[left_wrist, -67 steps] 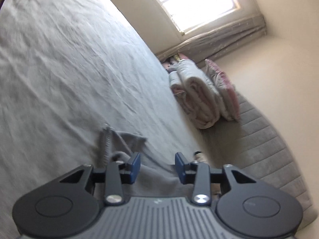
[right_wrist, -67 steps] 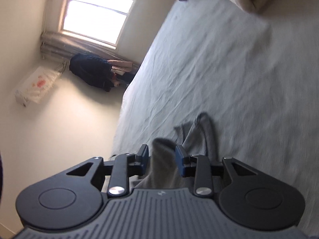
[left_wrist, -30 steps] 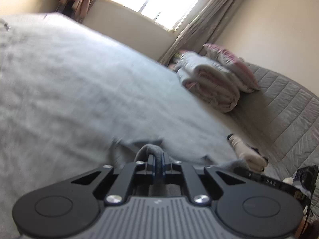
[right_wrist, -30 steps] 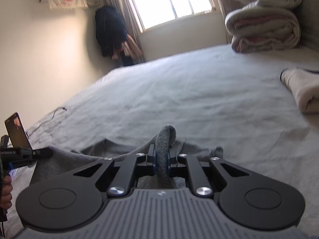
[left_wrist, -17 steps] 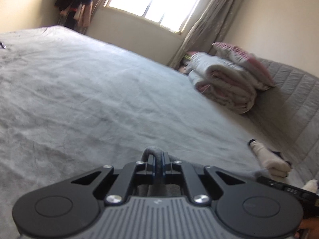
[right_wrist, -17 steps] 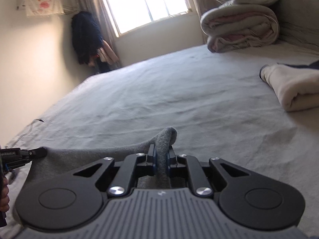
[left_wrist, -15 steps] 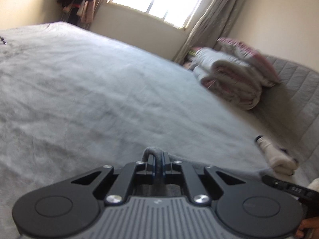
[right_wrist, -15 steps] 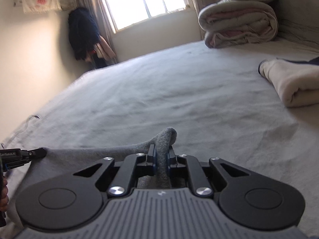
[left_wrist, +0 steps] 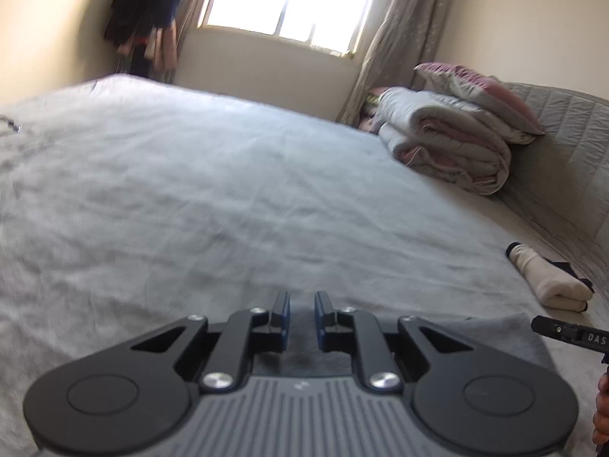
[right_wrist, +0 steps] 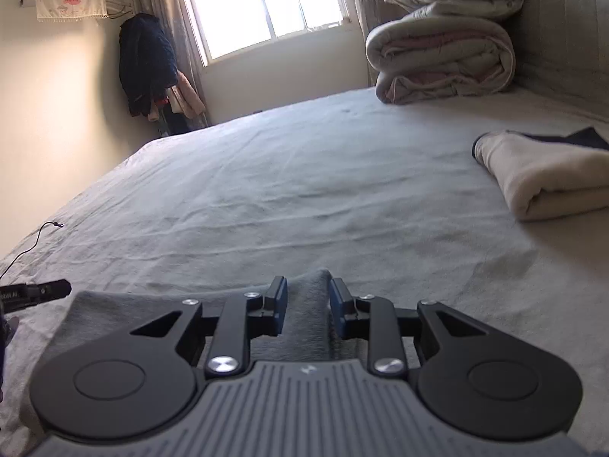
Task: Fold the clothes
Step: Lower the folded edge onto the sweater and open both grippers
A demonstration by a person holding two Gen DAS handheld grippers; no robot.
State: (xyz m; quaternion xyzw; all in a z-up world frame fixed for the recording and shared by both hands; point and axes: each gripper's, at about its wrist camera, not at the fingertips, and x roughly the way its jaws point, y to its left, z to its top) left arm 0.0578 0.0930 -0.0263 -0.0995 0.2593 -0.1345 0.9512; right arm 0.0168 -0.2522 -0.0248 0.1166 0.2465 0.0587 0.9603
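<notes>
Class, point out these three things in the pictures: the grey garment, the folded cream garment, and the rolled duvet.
grey garment (right_wrist: pixel 306 304), right wrist view, fold between the pads
cream garment (right_wrist: pixel 548 175), right wrist view, top surface
duvet (left_wrist: pixel 445 141), left wrist view, rolled side

Bed sheet: pale grey, plain
Garment: mid grey, heathered (fuzzy nap)
Right tool: black body, blue pads, grey ribbed base
Left tool: the same black, blue and grey
Rolled cloth: cream, dark rim at one end
Quilt stack: off-white with pink
Hanging clothes: navy
Headboard: grey, quilted in lines
</notes>
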